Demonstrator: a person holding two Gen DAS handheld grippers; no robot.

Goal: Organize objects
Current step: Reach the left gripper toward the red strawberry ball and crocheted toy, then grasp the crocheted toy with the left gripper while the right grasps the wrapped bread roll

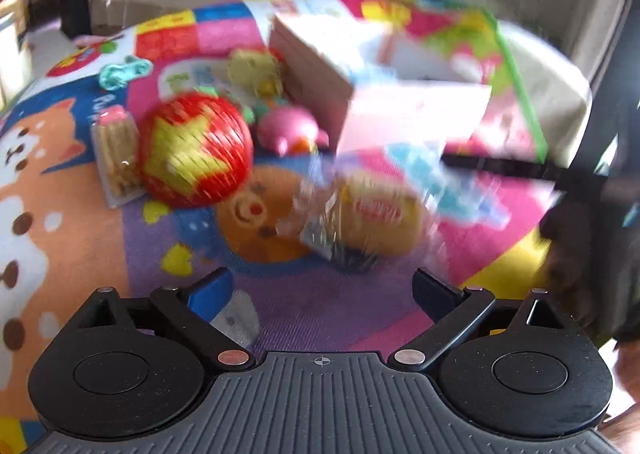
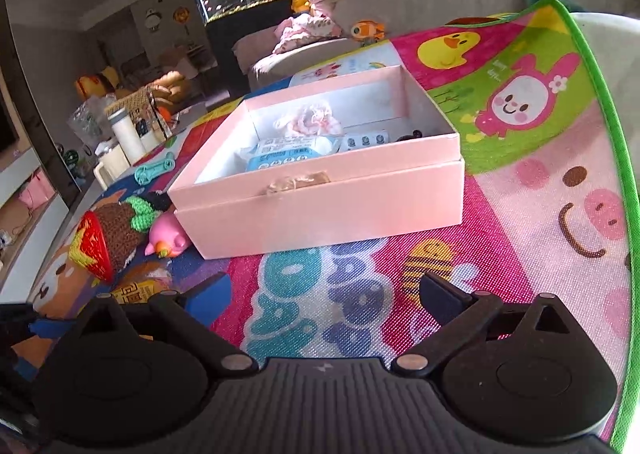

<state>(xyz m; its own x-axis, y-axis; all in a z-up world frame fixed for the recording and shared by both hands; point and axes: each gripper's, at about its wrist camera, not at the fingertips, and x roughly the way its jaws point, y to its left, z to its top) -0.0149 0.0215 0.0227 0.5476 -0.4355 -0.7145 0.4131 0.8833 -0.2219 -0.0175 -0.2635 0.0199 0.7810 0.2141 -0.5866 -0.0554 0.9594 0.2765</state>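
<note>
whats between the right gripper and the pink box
Only bare play mat: nothing lies between the open right gripper and the pink box, as the right wrist view shows.

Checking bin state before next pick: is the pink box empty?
No. In the right wrist view the open pink box already holds a blue-and-white packet and a pale pink bundle.

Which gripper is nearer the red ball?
Left. The left gripper faces the red ball just ahead-left; the right gripper faces the pink box, ball far left.
</note>
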